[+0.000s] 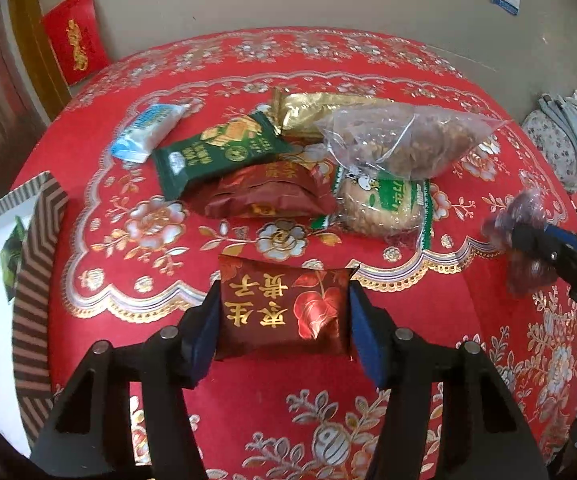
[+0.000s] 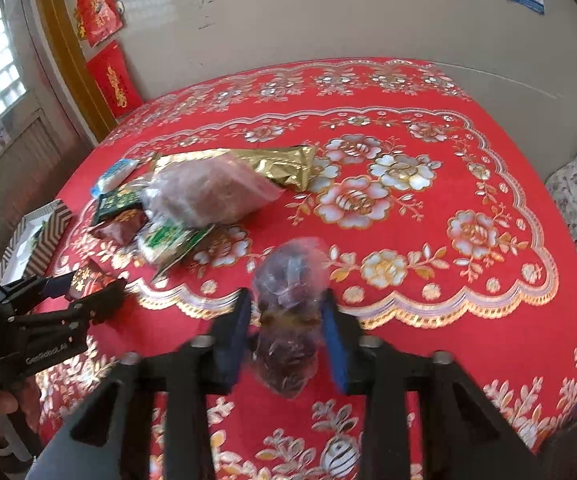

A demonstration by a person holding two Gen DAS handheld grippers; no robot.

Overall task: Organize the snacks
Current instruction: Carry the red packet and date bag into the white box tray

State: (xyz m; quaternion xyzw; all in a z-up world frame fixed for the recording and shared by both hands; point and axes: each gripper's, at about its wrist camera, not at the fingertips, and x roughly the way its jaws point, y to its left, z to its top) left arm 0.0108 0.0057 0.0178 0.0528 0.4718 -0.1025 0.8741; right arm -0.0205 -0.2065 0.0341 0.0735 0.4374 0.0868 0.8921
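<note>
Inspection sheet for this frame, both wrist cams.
Surface: red floral tablecloth.
Job's things: red packet, clear bag of dark snacks, green packet, gold pouch, big clear bag, blue-white packet, round cake packet, dark red wrapper.
Clutter: striped box at left edge.
Grippers: left gripper clamps the red packet; right gripper clamps the bag.
Cables: nothing seen.
Surroundings: wall, red hangings.
</note>
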